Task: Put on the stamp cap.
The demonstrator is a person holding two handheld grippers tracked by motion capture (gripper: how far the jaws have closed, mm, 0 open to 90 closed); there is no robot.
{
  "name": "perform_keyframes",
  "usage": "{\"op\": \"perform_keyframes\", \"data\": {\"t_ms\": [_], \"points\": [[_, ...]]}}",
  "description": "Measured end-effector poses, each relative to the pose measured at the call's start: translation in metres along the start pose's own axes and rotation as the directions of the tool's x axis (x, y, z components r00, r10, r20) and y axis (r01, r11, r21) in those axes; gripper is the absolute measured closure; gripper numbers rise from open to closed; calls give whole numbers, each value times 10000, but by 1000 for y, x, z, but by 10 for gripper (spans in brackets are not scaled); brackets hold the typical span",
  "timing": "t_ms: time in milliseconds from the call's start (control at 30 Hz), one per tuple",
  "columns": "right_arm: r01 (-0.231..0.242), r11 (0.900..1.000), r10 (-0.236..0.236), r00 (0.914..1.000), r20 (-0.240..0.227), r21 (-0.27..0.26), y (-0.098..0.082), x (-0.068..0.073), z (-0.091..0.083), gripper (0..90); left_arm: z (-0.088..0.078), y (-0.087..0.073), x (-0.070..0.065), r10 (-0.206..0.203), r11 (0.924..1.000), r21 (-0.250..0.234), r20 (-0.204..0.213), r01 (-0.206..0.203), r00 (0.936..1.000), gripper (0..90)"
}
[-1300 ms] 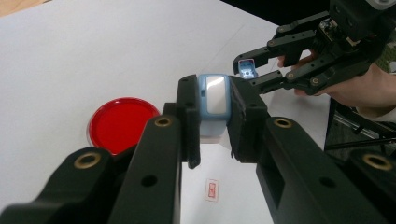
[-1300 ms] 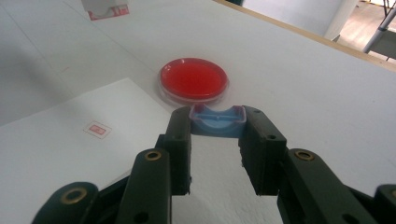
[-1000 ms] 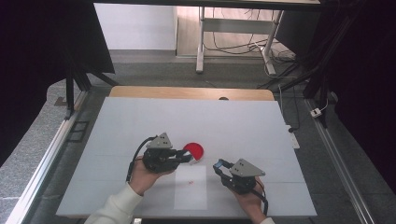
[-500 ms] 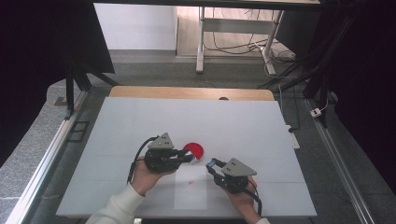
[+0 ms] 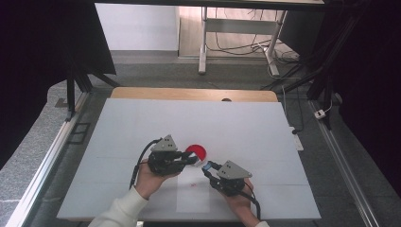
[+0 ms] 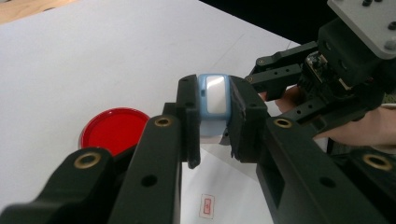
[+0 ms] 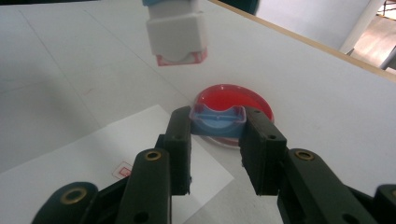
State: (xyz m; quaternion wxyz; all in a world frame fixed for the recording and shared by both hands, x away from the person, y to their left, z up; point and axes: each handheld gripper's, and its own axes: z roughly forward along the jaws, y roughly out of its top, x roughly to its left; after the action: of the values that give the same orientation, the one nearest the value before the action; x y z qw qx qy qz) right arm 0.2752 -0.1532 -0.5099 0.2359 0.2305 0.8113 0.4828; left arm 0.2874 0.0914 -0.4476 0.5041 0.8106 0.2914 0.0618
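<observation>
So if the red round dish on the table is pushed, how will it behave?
The red dish looks flat and low, so it would likely slide, not tip. It seems thin, glossy plastic, probably light and slippery on the smooth white table.

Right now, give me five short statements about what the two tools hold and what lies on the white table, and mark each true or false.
1. The left tool grips a pale blue and white stamp body. True.
2. The right tool is empty. False: it is shut on a small blue plastic cap.
3. The round red ink pad lies on the white table. True.
4. The white paper sheet is blank. False: it bears a small red mark.
5. The pad sits on the paper. False: it rests on the table beside it.
</observation>
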Motion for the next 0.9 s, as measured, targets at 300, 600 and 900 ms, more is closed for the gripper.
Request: {"op": "perform_keyframes", "data": {"t_ms": [300, 600, 900], "points": [[26, 10000, -26, 10000, 9, 4, 2, 6, 5, 643, 3, 0, -3, -135, 9998, -175, 59, 136, 9999, 756], [9, 9999, -7, 9999, 144, -150, 4, 8, 8, 643, 6, 0, -4, -124, 9998, -171, 123, 126, 9998, 757], [2, 9999, 2, 9997, 238, -146, 5, 11, 9, 643, 7, 0, -5, -152, 9997, -208, 80, 153, 9999, 757]]}}
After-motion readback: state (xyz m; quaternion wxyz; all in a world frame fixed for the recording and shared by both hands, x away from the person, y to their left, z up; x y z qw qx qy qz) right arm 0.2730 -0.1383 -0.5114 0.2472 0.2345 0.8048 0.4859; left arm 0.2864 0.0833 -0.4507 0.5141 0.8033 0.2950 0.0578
